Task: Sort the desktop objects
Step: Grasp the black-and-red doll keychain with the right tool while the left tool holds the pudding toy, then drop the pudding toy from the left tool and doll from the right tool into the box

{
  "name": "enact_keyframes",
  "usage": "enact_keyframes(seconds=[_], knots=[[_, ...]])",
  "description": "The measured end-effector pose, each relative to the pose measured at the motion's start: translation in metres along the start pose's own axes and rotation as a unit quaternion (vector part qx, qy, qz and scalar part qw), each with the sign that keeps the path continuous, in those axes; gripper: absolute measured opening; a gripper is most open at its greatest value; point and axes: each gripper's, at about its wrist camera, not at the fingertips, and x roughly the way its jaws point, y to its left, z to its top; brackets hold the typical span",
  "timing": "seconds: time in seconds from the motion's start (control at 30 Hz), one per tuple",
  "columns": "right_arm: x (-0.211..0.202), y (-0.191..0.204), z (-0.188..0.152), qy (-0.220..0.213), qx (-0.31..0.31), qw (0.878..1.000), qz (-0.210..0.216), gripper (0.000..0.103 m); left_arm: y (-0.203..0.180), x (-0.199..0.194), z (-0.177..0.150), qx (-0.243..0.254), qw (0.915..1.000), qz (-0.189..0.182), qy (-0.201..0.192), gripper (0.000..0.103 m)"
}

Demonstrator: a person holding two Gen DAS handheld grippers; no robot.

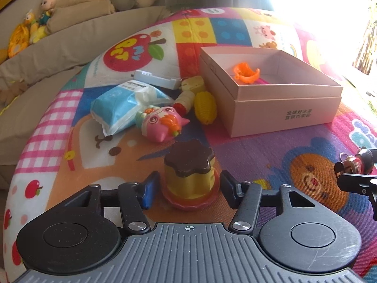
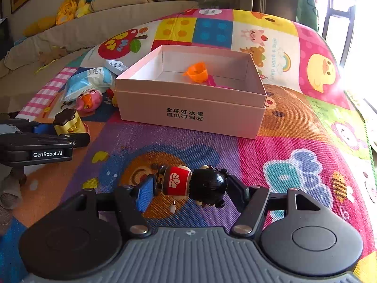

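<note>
My left gripper has its jaws set wide around the pudding toy, a yellow body with a dark brown flower-shaped top on a red base; a gap shows between the toy and each pad, and the toy stands upright on the play mat. The right wrist view shows the same gripper side-on at the left edge, flanking the toy. My right gripper has its jaws pressed against a small doll lying crosswise between them, black head toward the right finger, red body toward the blue-padded left finger; it is held above the mat. The pink cardboard box sits open on the mat ahead of both grippers, with printed characters on its front wall. Inside it lies an orange plastic piece beside something magenta, partly hidden by the wall. To the left of the box, on the mat, a cluster of unsorted items: a pink cartoon-faced toy, a blue and white tissue pack, a yellow corn-shaped toy just beside the box, a white rectangular device, and a pale toy piece near the box's corner. Plush toys rest on the beige sofa behind the mat.
</note>
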Motion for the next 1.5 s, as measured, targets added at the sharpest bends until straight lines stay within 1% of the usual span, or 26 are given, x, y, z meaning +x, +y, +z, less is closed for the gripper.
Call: enact_keyframes(seconds=[0.1,0.17,0.23,0.3,0.43,0.53,0.63,0.73,0.8,0.83,0.87,0.9,1.0,1.1,1.23,1.33,1.43,1.5], knots=[[-0.012,-0.001,-0.006,-0.006,-0.011,1.000,0.012,0.066,-0.010,-0.011,0.001,0.011,0.9998,-0.014,0.001,0.061],[-0.019,-0.002,-0.008,-0.012,-0.016,1.000,0.017,0.066,-0.015,-0.021,0.005,0.013,0.9996,-0.025,-0.006,0.061],[-0.031,-0.006,-0.006,-0.028,-0.018,0.999,0.013,0.066,-0.020,-0.033,0.013,0.010,0.9991,-0.038,-0.018,0.061],[-0.045,-0.013,0.000,-0.047,-0.012,0.999,0.013,0.066,-0.025,-0.044,0.026,0.015,0.9981,-0.047,-0.038,0.061],[-0.078,-0.033,0.022,-0.103,0.011,0.994,0.020,0.066,-0.038,-0.059,0.063,0.031,0.9939,-0.060,-0.087,0.061],[-0.095,-0.046,0.038,-0.126,0.023,0.991,0.027,0.066,-0.050,-0.061,0.093,0.048,0.9892,-0.063,-0.123,0.061],[-0.104,-0.052,0.042,-0.134,0.019,0.990,0.034,0.066,-0.062,-0.061,0.131,0.058,0.9835,-0.061,-0.160,0.061],[-0.104,-0.051,0.036,-0.129,0.005,0.991,0.040,0.066,-0.070,-0.060,0.165,0.053,0.9785,-0.080,-0.183,0.061],[-0.099,-0.048,0.032,-0.119,0.003,0.992,0.046,0.066,-0.078,-0.055,0.186,0.047,0.9756,-0.092,-0.194,0.063],[-0.095,-0.047,0.031,-0.114,0.003,0.992,0.047,0.066,-0.080,-0.050,0.193,0.045,0.9757,-0.092,-0.194,0.063],[-0.091,-0.046,0.030,-0.108,0.003,0.993,0.046,0.066,-0.080,-0.045,0.197,0.041,0.9763,-0.092,-0.192,0.065],[-0.087,-0.046,0.031,-0.104,0.005,0.994,0.044,0.066,-0.077,-0.042,0.199,0.033,0.9772,-0.091,-0.189,0.071],[-0.080,-0.046,0.033,-0.095,0.011,0.995,0.037,0.066,-0.056,-0.040,0.183,0.008,0.9800,-0.089,-0.177,0.082],[-0.077,-0.048,0.036,-0.095,0.005,0.995,0.031,0.066,-0.033,-0.039,0.149,0.002,0.9851,-0.058,-0.162,0.088],[-0.064,-0.045,0.050,-0.083,-0.009,0.996,0.023,0.066,0.000,-0.036,0.092,-0.017,0.9938,-0.025,-0.107,0.092],[-0.055,-0.037,0.070,-0.079,-0.024,0.996,0.027,0.066,0.019,-0.038,0.052,-0.024,0.9969,-0.005,-0.074,0.094],[-0.049,-0.024,0.096,-0.098,-0.044,0.994,0.025,0.066,0.035,-0.045,0.027,-0.036,0.9978,-0.003,-0.056,0.095],[-0.047,-0.017,0.117,-0.114,-0.050,0.992,0.022,0.066,0.044,-0.049,0.020,-0.047,0.9975,-0.003,-0.053,0.096]])
